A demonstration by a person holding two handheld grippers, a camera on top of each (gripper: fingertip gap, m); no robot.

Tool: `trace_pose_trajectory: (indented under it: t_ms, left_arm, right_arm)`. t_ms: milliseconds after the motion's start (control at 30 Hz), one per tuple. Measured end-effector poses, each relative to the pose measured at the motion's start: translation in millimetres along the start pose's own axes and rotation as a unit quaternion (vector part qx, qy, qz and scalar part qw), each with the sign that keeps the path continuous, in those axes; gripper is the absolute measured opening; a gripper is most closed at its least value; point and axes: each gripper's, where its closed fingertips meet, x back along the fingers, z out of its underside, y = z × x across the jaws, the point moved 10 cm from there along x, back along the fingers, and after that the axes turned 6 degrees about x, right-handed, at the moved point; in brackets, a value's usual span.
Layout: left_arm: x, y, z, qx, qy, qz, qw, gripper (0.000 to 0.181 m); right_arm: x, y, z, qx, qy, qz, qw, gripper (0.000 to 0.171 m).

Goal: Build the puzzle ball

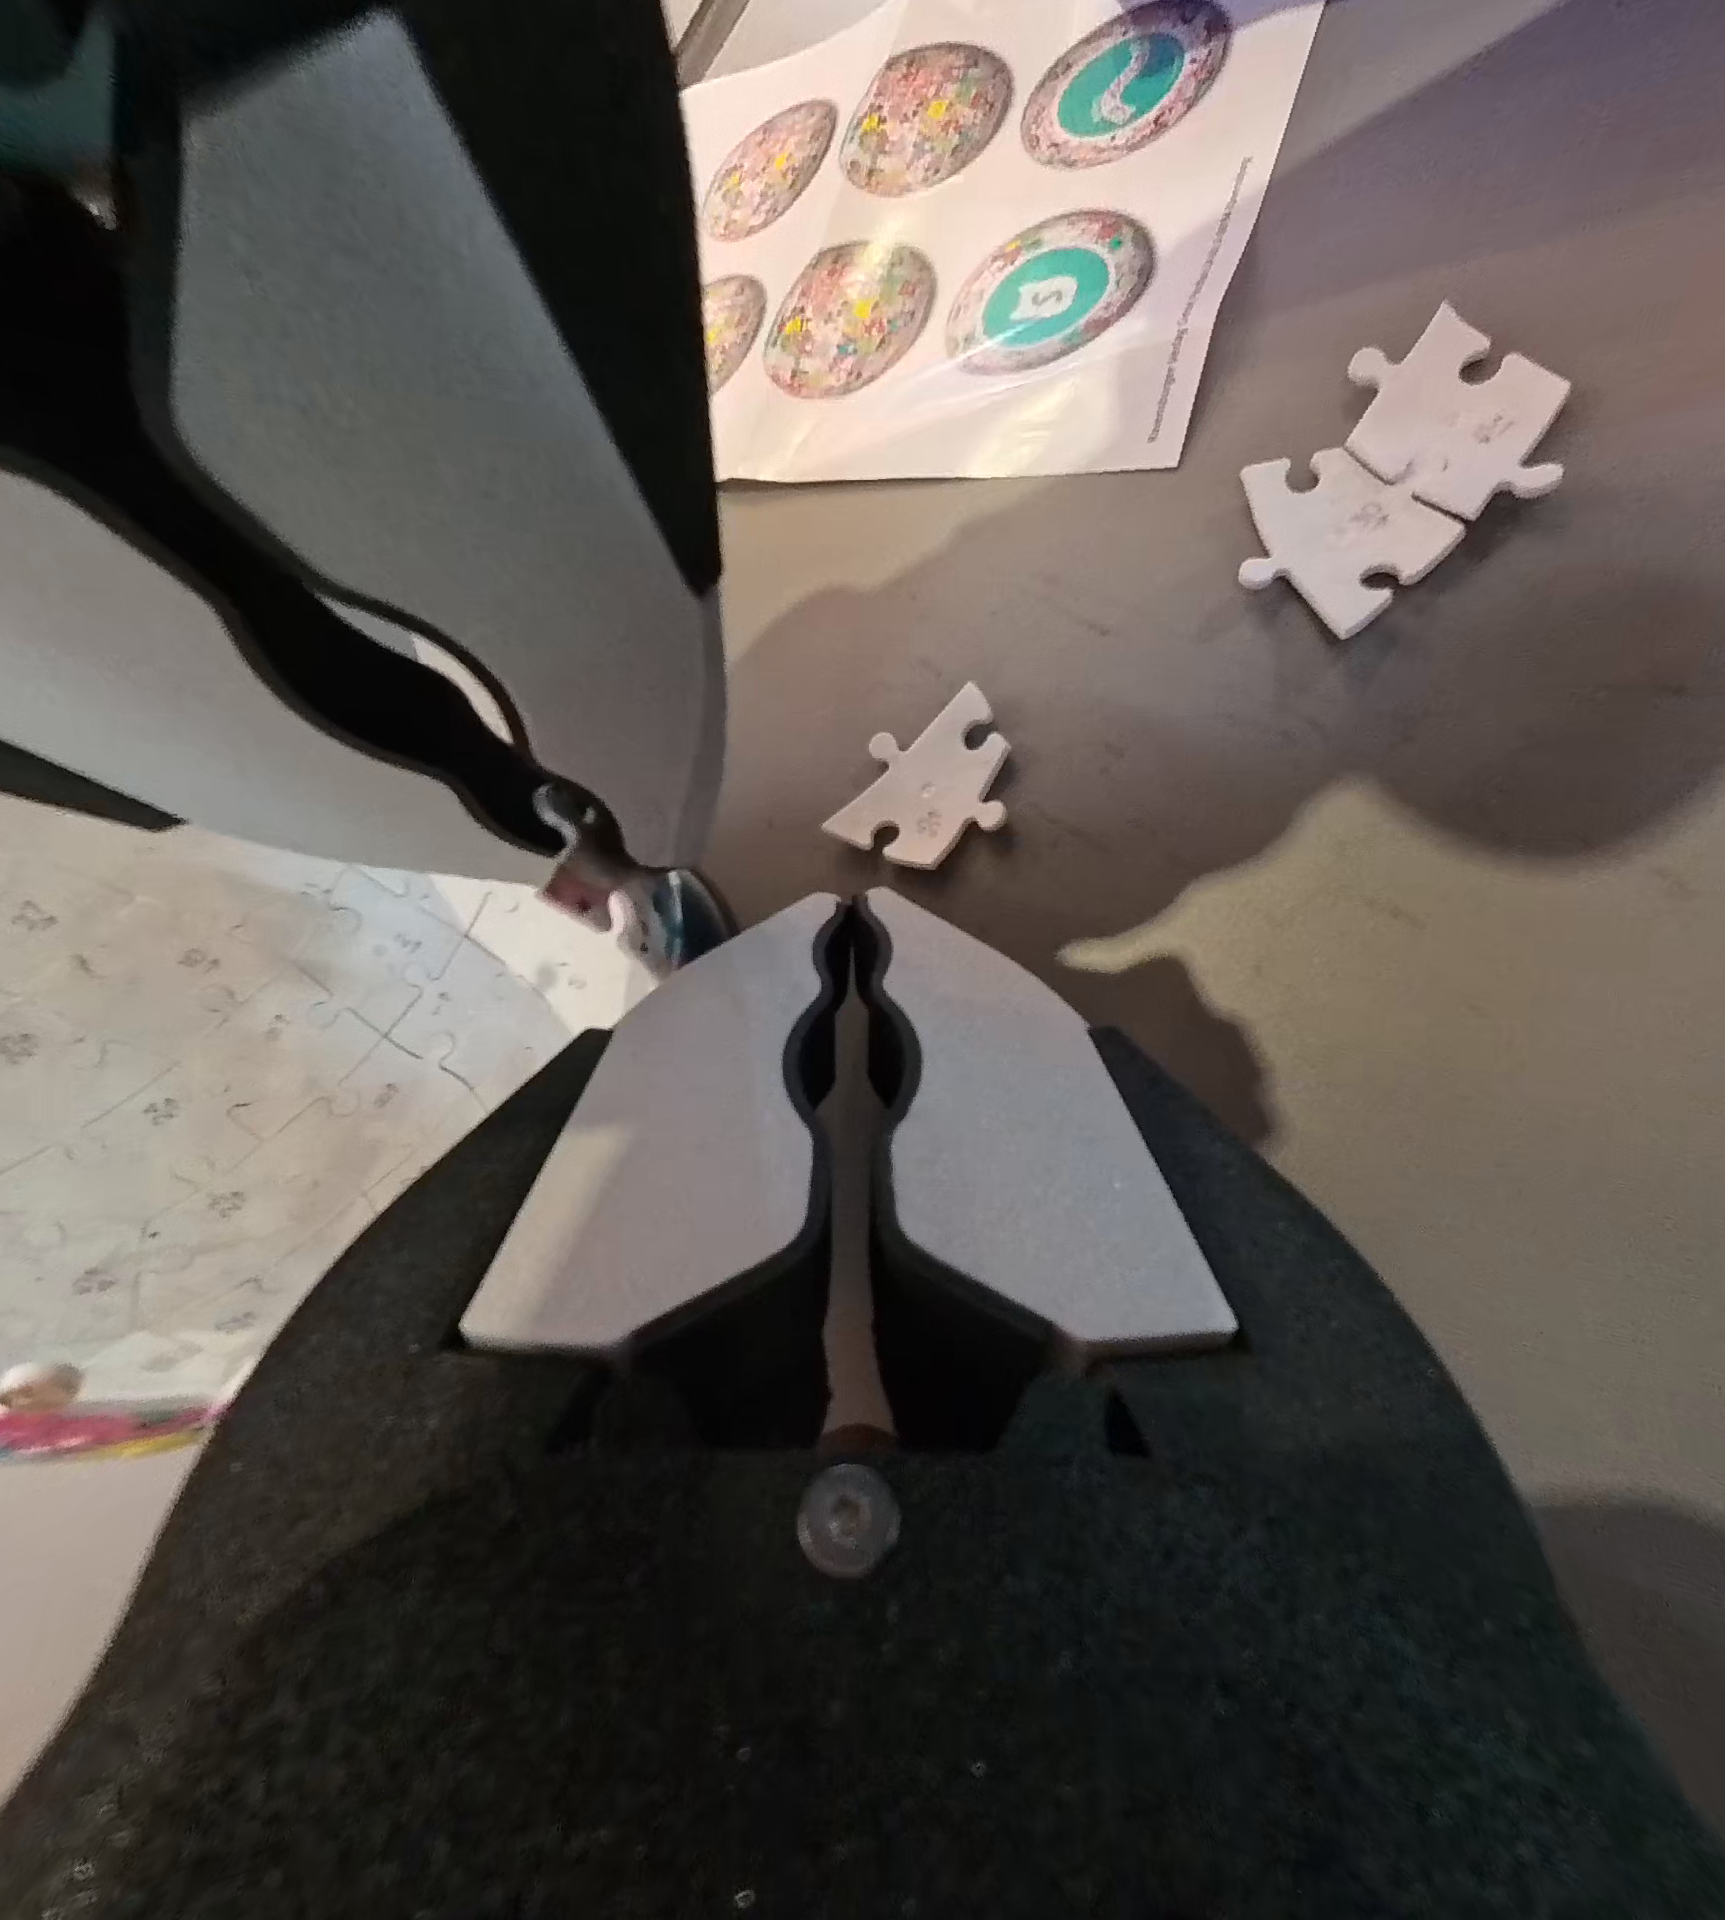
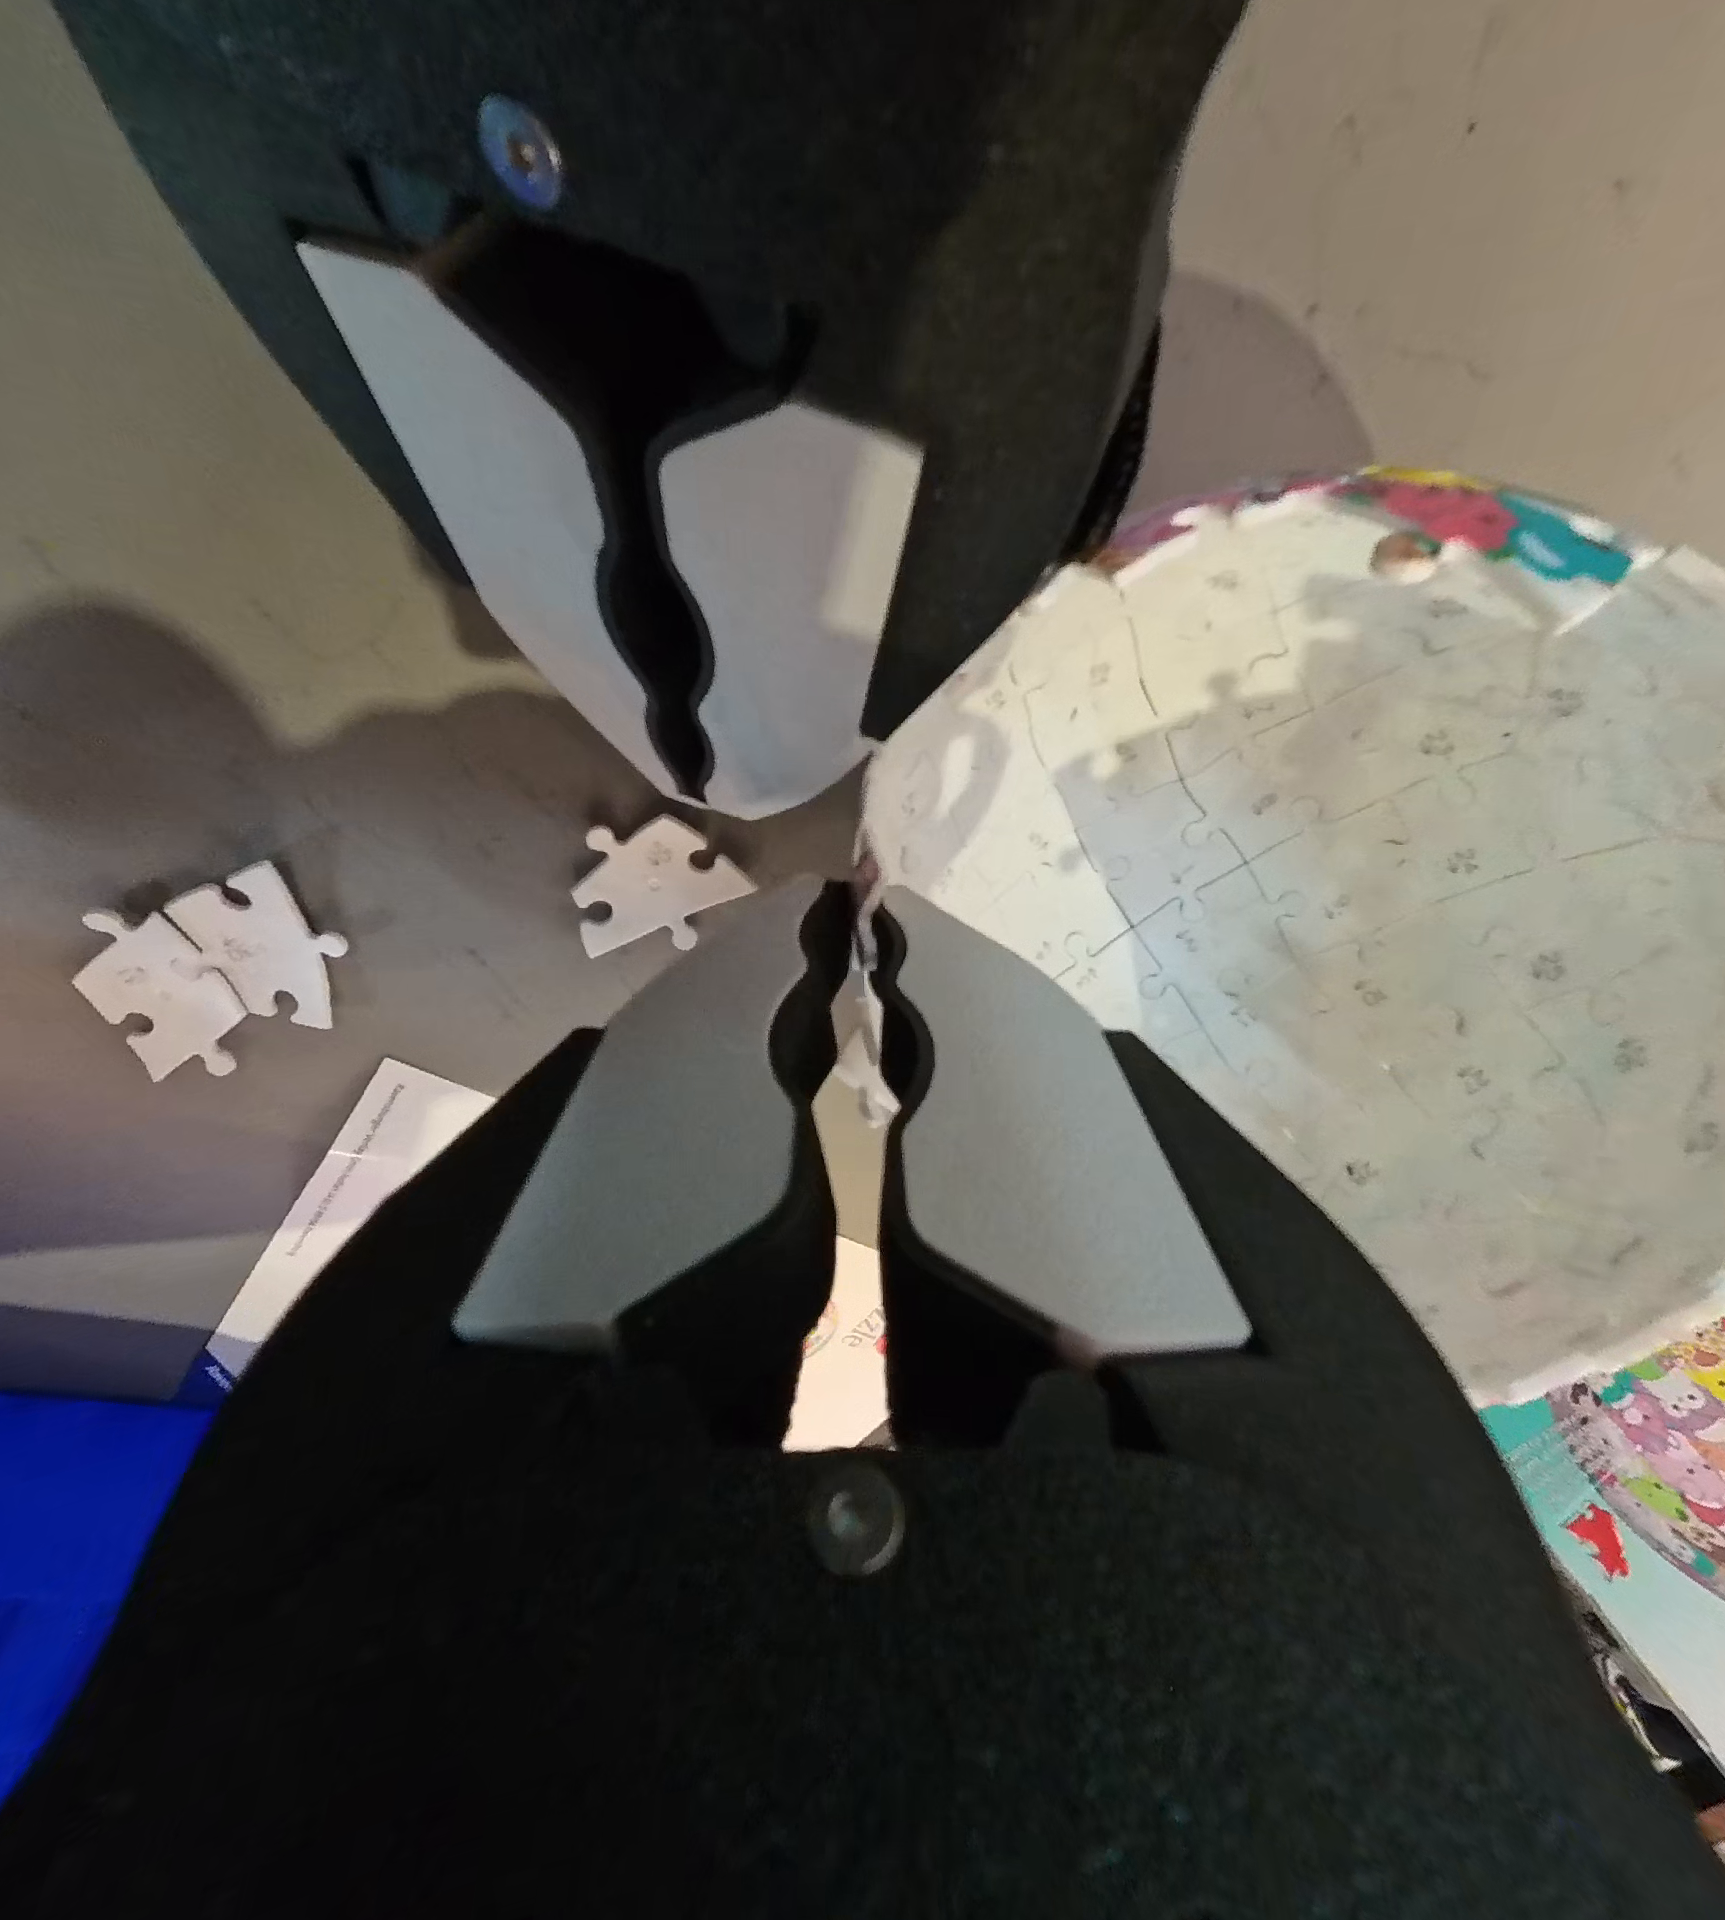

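The half-built puzzle ball [image 2: 1409, 883] lies open side toward me, its white inside showing, coloured print on its outer rim. It also fills the left of the left wrist view [image 1: 110, 1091]. My right gripper [image 2: 853, 904] is shut on a puzzle piece [image 2: 866, 1023], held edge-on at the ball's rim; this gripper [image 1: 567, 831] and piece [image 1: 593, 883] also show in the left wrist view. My left gripper [image 1: 853, 906] is shut and empty, above the table beside the ball. One loose white piece [image 1: 925, 795] lies just past its tips.
Two joined white pieces [image 1: 1398, 488] lie farther out on the grey table [image 1: 1460, 1039]. A printed instruction sheet [image 1: 993, 229] lies beyond them. A blue object [image 2: 27, 1558] and the puzzle box [image 2: 1720, 1475] sit near the right gripper. Both grippers' tips are close together, under 4 cm apart.
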Motion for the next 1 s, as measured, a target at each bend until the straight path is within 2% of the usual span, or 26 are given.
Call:
trace_pose_trajectory:
  t_ms: [300,500,633,767,833,867,933,1000]
  left_arm:
    - [0,0,0,0.0,0.0,0.0,1.0,0.0]
    - [0,0,0,-0.001,0.0,0.0,1.0,0.0]
    - [0,0,0,-0.002,-0.001,0.001,1.0,0.0]
    - [0,-1,0,-0.003,-0.001,0.001,1.0,0.0]
    - [0,-1,0,-0.003,-0.002,0.002,1.0,0.0]
    - [0,-1,0,-0.003,-0.002,0.002,1.0,0.0]
    - [0,-1,0,-0.004,-0.003,0.003,1.0,0.0]
    - [1,-2,0,-0.006,-0.004,0.003,1.0,0.0]
  right_arm:
    - [0,1,1,0.007,0.006,-0.002,1.0,0.004]
    - [5,4,1,0.002,0.006,-0.002,1.0,0.015]
    - [22,9,3,-0.021,-0.001,0.041,0.999,0.021]
    - [51,15,8,-0.101,-0.017,0.124,0.987,0.022]
    - [65,18,15,-0.19,-0.033,0.196,0.961,0.029]
    - [70,20,19,-0.255,-0.053,0.232,0.937,0.031]
    - [69,26,29,-0.409,-0.082,0.282,0.864,0.037]
    - [63,35,32,-0.554,-0.089,0.294,0.774,0.038]
